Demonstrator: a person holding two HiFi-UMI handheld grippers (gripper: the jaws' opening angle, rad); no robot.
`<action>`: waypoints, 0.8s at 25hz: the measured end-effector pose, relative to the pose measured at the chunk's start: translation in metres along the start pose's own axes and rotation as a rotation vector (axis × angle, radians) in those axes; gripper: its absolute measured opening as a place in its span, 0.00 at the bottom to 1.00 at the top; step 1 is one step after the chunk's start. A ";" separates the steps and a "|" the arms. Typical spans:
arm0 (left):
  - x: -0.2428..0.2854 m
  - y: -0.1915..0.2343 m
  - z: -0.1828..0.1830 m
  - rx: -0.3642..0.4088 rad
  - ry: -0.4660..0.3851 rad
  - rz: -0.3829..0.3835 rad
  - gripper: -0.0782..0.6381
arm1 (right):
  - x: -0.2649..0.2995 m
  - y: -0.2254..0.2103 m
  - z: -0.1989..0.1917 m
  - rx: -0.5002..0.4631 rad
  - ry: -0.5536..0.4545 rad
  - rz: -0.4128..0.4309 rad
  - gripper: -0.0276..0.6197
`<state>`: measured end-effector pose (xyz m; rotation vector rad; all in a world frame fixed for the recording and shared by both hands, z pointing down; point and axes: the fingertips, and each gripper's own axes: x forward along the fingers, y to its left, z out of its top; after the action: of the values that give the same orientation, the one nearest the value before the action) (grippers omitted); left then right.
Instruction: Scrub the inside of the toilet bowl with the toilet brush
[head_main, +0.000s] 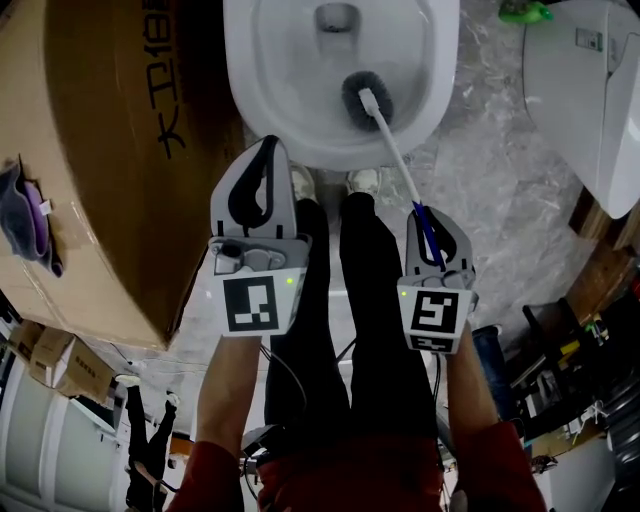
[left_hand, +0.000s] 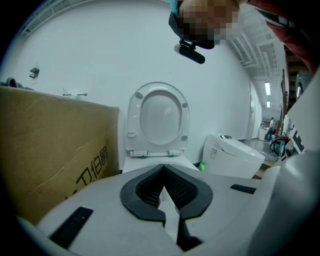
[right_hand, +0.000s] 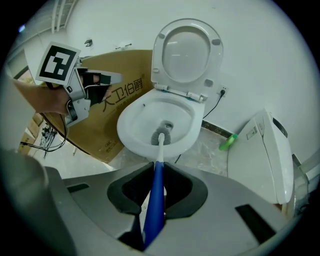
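The toilet brush (head_main: 395, 150) runs from the right gripper (head_main: 437, 225), at the lower right of the head view, up and to the left into the toilet bowl (head_main: 262, 110) at the top centre. Its dark bristle head rests on the inner slope of the bowl near the front rim, below the drain opening. The right gripper's jaws are clamped on the blue end of the handle, which passes straight between the black pads in the right gripper view (right_hand: 156, 172). The left gripper (head_main: 266, 150) hangs just left of the bowl's front rim, well apart from the brush. Its ribbed black pads meet at the tips with nothing between them (left_hand: 163, 172). The brush handle is a thin rod, white near the head and blue toward the grip. The bowl is smooth, glossy white ceramic with a rounded oval rim, and its seat lid (right_hand: 186, 52) stands upright against the wall. A large brown cardboard box (head_main: 110, 150) with dark print fills the upper left of the head view. A second white toilet (head_main: 590, 90) is cut off at the upper right, with a green bottle (head_main: 524, 12) beside it on the marbled floor (head_main: 500, 190). The bowl's far rim is cropped by the frame's top edge. The lower corners are dark and cluttered, and their contents are hard to make out.
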<state>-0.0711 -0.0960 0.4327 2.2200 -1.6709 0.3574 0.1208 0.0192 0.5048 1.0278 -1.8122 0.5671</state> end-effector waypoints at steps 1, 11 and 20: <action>0.001 -0.001 0.000 0.000 0.001 0.000 0.13 | 0.000 -0.005 0.000 -0.006 0.001 -0.013 0.14; 0.011 -0.003 0.003 0.003 0.006 0.000 0.13 | 0.006 -0.060 0.023 -0.007 -0.039 -0.155 0.14; 0.024 0.005 0.008 0.000 0.008 0.014 0.13 | 0.038 -0.088 0.062 -0.006 -0.081 -0.204 0.14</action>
<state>-0.0687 -0.1218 0.4356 2.2045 -1.6829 0.3694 0.1559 -0.0893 0.5068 1.2298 -1.7512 0.4008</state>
